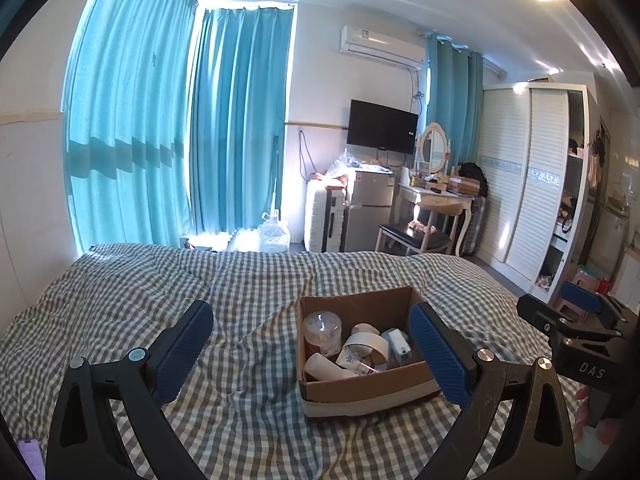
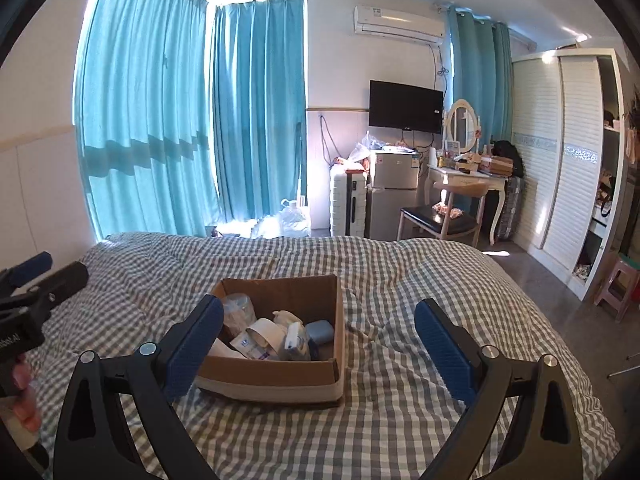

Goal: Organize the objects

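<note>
Open brown cardboard box (image 1: 362,390), pale band along the base, sitting mid-bed on the checked cover (image 1: 248,292). Crammed inside: clear jar (image 1: 322,330) at 10 o'clock, tape roll (image 1: 366,346) in the middle, white tube (image 1: 326,368) at 7 o'clock, blue case (image 2: 320,331) at 3 o'clock. Left tongs (image 1: 312,354) spread wide, empty, box near the right finger. Right tongs (image 2: 318,350) likewise spread, empty, box by the left finger. Beyond at 12 o'clock: teal curtains (image 1: 132,120).

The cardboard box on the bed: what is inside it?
Inside the cardboard box lie a clear plastic jar, a white tape roll, a blue case and white bottles. Whatever lies beneath them is covered.
</note>
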